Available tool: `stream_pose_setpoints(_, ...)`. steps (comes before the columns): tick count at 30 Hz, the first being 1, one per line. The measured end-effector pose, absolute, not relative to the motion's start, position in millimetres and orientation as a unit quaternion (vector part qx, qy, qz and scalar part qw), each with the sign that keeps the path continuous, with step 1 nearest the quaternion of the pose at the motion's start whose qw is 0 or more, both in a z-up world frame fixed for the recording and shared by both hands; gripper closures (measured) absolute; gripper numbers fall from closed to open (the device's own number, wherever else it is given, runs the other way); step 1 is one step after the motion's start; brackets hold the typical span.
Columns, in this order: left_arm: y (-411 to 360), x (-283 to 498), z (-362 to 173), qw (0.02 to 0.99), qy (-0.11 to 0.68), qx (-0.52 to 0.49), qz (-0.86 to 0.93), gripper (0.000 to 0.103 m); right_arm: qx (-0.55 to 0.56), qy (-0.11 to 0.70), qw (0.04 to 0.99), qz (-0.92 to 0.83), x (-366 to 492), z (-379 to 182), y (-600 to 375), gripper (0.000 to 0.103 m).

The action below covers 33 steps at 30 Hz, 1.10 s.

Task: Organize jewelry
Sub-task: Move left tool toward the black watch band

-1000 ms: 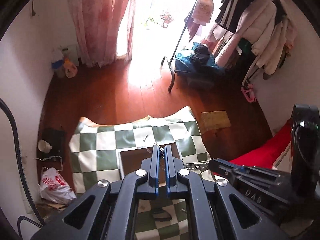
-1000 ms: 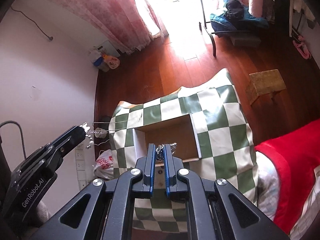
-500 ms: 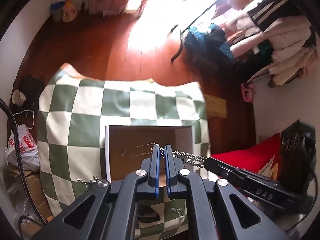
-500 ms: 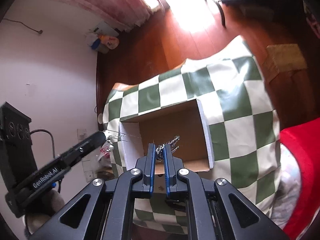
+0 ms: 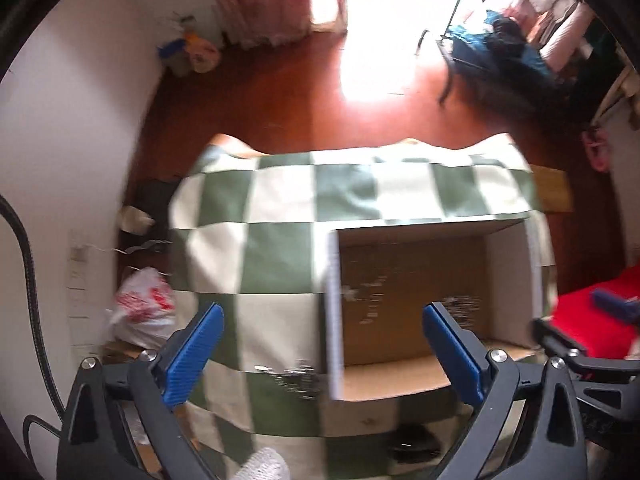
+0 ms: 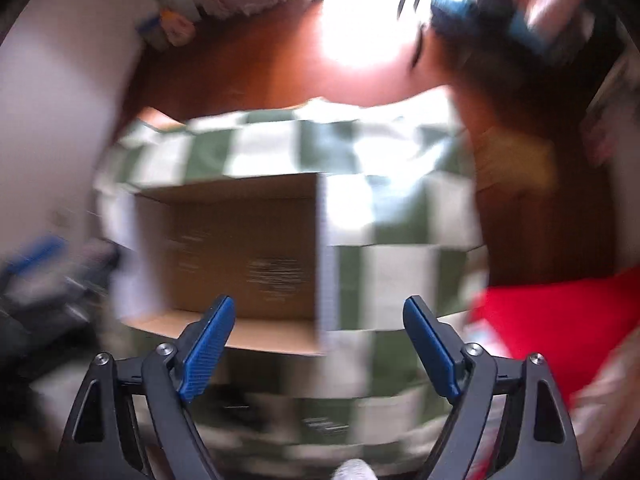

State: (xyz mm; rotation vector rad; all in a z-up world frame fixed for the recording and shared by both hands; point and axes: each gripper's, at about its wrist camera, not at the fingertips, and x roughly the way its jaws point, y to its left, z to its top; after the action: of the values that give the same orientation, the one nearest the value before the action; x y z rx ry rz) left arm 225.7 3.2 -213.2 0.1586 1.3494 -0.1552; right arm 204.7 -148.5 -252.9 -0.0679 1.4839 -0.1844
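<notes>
An open cardboard box (image 5: 416, 300) with white walls sits on a green-and-white checked cloth (image 5: 280, 256). Silver chain jewelry (image 5: 460, 302) lies blurred on the box floor. Another silver chain (image 5: 292, 374) lies on the cloth just left of the box's near corner. My left gripper (image 5: 320, 332) is open and empty above the box's left wall. My right gripper (image 6: 318, 328) is open and empty over the box's (image 6: 240, 252) right wall; that view is motion-blurred. The chain in the box (image 6: 276, 274) shows as pale streaks.
A red blanket (image 5: 592, 320) lies right of the cloth. A plastic bag (image 5: 144, 312) and a cup sit on the floor at left. A clothes rack (image 5: 500, 40) stands at the back right on the wood floor. A small woven stool (image 6: 516, 160) stands right of the table.
Both grippers were shut on a silver chain held between them over the box. Now both are open and empty, the chain lies in the box, and both cameras have swung.
</notes>
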Motion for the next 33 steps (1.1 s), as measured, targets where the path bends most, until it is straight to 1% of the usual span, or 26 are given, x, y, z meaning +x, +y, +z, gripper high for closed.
stream_pose_setpoints(2,9,221,-217,0.780,0.618,0.086,-0.049,0.001,-0.061,0.675,0.729,-0.095,197,-259,-144,0.012)
stream_pose_setpoints(9,32,204,-213,0.796,0.601,0.075,-0.013,0.000,0.023,0.687,0.719,-0.104,175,-271,-158,0.012)
stream_pose_setpoints(12,38,198,-208,0.799,0.598,0.068,-0.008,0.000,0.030,0.682,0.723,-0.105,167,-270,-155,0.010)
stream_pose_setpoints(17,44,186,-198,0.804,0.591,0.071,-0.001,0.000,0.040,0.668,0.736,-0.104,155,-259,-149,0.010)
stream_pose_setpoints(27,53,151,-166,0.815,0.575,0.066,-0.001,0.000,0.060,0.633,0.766,-0.097,128,-212,-152,0.010)
stream_pose_setpoints(30,53,132,-162,0.812,0.581,0.062,-0.008,0.000,0.065,0.637,0.762,-0.100,110,-209,-157,0.010)
stream_pose_setpoints(33,47,112,-168,0.800,0.597,0.062,-0.019,0.000,0.071,0.652,0.748,-0.102,85,-217,-165,0.010)
